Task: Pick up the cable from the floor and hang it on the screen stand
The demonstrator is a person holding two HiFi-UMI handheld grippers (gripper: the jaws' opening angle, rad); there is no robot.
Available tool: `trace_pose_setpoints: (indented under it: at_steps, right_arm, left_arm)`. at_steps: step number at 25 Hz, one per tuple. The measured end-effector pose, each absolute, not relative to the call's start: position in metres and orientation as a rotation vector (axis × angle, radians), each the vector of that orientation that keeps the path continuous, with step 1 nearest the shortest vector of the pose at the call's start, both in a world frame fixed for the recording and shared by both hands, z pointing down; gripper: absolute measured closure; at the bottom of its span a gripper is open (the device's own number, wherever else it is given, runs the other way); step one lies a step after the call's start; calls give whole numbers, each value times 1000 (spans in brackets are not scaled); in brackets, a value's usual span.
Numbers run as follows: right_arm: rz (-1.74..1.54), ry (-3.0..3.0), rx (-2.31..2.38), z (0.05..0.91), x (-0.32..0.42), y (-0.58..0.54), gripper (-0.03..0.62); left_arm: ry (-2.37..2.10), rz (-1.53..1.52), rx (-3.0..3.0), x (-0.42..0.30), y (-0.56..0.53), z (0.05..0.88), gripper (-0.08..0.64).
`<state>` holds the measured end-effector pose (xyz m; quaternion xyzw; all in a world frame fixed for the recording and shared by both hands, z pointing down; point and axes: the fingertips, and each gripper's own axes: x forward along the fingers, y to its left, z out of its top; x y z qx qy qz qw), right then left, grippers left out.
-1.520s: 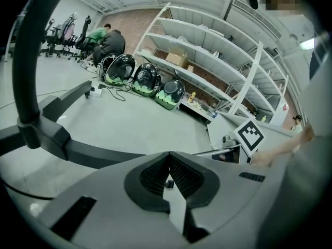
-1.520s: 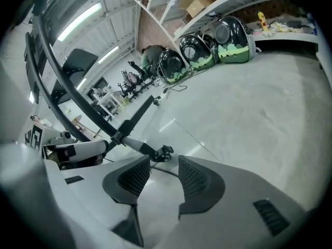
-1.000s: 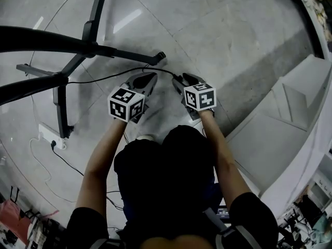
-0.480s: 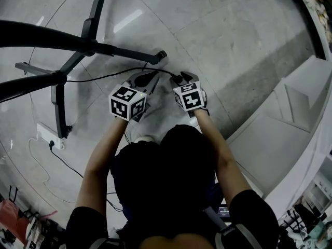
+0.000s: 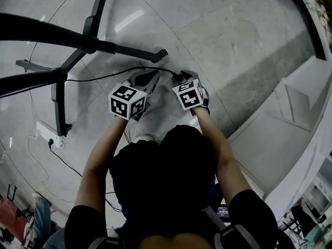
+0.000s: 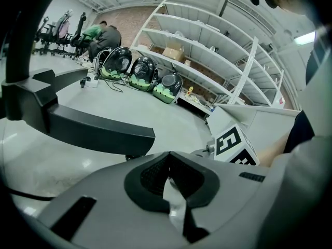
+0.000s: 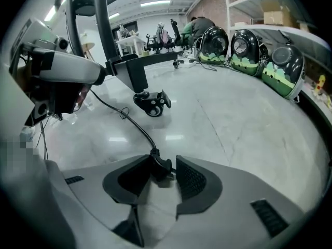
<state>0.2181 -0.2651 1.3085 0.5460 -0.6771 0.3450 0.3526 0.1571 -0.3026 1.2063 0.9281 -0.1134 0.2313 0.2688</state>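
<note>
A thin black cable [image 5: 111, 75] runs across the pale floor from the screen stand [image 5: 91, 43] to a black plug [image 7: 161, 167]. My right gripper [image 7: 165, 165] is low over the floor with that plug between its jaws. The plug lies against the left pad and a small gap remains on the other side while the jaws are closing. In the head view the right gripper [image 5: 181, 78] sits at the cable's end. My left gripper [image 5: 149, 78] hovers just left of it, its tips together and nothing between them, also seen in the left gripper view [image 6: 168, 160].
The stand's black legs spread over the floor, one ending in a caster [image 7: 150, 104] just beyond the plug. A white power strip [image 5: 49, 137] lies at the left. White steps [image 5: 290, 118] rise at the right. Shelves [image 6: 207, 51] and domed backpacks [image 7: 244, 48] line the far wall.
My right gripper has shifted left and forward onto the cable's plug end and turned a little. The left gripper has hardly moved.
</note>
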Motion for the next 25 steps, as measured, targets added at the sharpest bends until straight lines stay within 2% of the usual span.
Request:
trace_pose_setpoints:
  at_steps: [15, 25]
  right_arm:
    - [845, -1777, 1440, 1269, 219, -274, 419]
    - [912, -1754, 1399, 1173, 195, -254, 419]
  left_arm:
    - [-314, 625, 2481, 149, -306, 1187, 552]
    - [-352, 666, 2394, 127, -291, 1095, 552]
